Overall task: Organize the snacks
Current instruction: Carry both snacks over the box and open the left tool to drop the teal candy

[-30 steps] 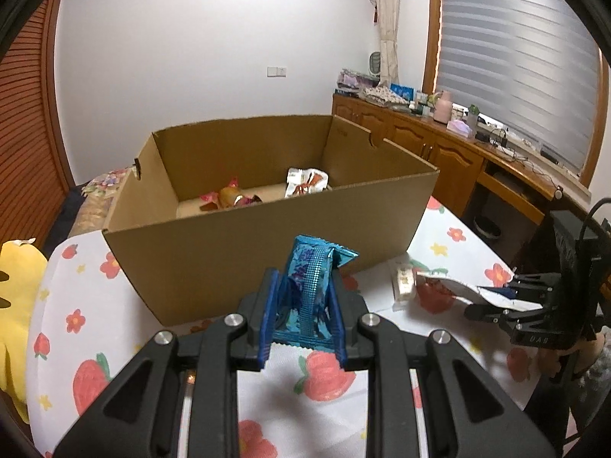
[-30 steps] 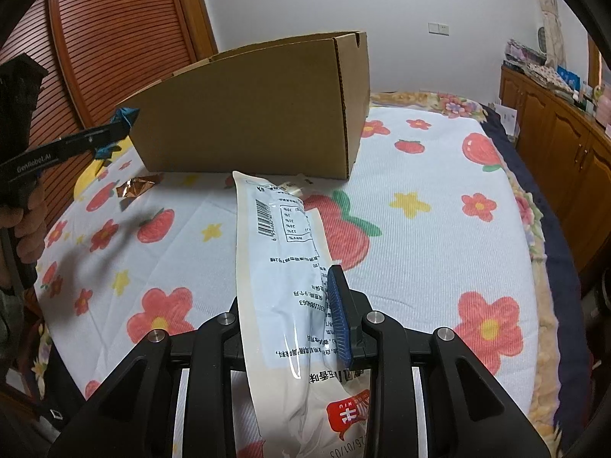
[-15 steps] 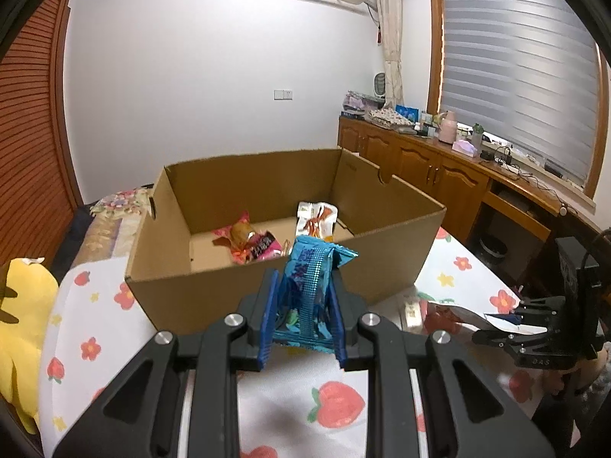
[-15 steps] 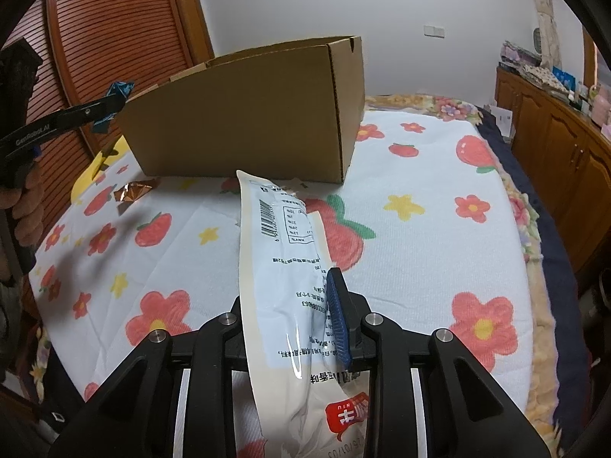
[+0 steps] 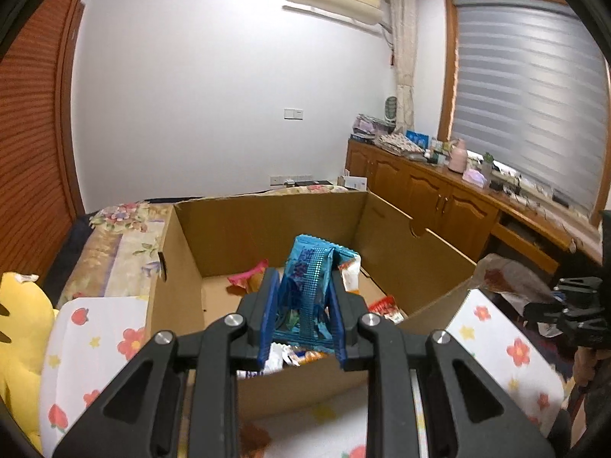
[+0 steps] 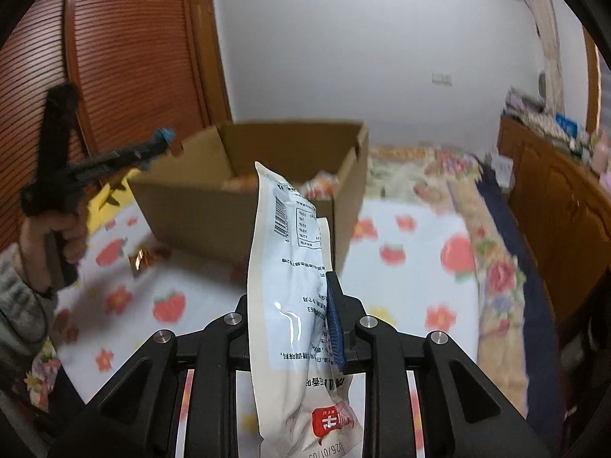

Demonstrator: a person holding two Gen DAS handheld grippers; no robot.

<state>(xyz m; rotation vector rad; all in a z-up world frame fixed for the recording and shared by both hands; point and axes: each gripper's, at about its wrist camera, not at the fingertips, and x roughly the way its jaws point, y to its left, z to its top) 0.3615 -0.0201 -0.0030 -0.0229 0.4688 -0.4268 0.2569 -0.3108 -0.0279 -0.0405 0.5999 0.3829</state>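
Observation:
My left gripper [image 5: 303,290] is shut on a blue snack packet [image 5: 307,267] and holds it above the near edge of an open cardboard box [image 5: 187,252]. Several snack packets [image 5: 248,280] lie inside the box. My right gripper [image 6: 294,305] is shut on a long white snack bag [image 6: 294,267], lifted off the table in front of the box [image 6: 244,206]. The left gripper [image 6: 152,150] also shows in the right wrist view, at the box's left side. The right gripper [image 5: 565,299] shows at the right edge of the left wrist view.
The box stands on a table with a flower and strawberry cloth [image 6: 401,278]. A copper foil wrapper [image 6: 147,257] lies on the cloth left of the box. A yellow cushion [image 5: 19,320] sits at the left. Wooden cabinets [image 5: 439,198] line the right wall.
Both grippers have risen. The left one moved forward with the blue packet to above the box's near edge. The right one lifted the white bag off the table.

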